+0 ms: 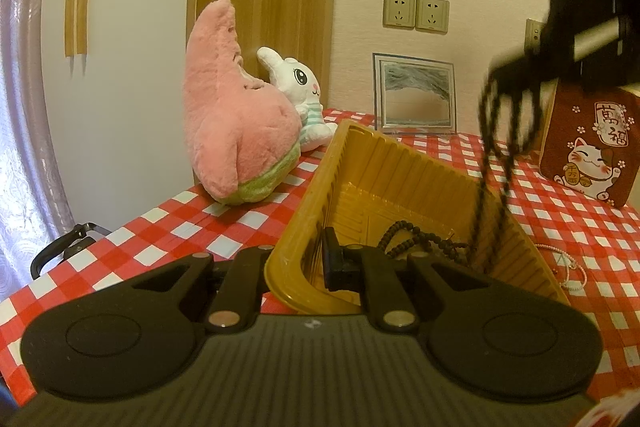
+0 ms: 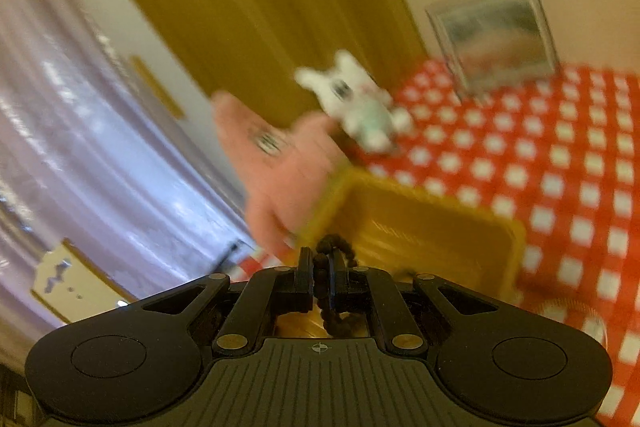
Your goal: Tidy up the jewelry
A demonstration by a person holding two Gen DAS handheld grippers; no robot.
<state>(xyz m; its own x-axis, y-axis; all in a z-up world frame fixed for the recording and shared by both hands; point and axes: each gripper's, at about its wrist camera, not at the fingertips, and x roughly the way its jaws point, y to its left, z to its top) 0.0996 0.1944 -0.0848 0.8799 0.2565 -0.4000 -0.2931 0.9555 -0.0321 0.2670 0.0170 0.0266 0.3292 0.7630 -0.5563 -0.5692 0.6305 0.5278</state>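
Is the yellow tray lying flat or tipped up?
Tipped up. The left claw pinches the yellow tray by its near rim, and its far end rises off the checkered tablecloth.

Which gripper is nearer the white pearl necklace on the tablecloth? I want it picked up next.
Right, probably. The right gripper dangles dark beads above the yellow tray, over the side where the pearl necklace lies. The left gripper clamps the tray's opposite wall.

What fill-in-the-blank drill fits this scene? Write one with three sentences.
1. The left hand-held gripper is clamped on the rim of the yellow ____.
2. The right hand-held gripper holds a string of dark ____.
3. The tablecloth is checked red and ____.

Missing words: tray; beads; white.
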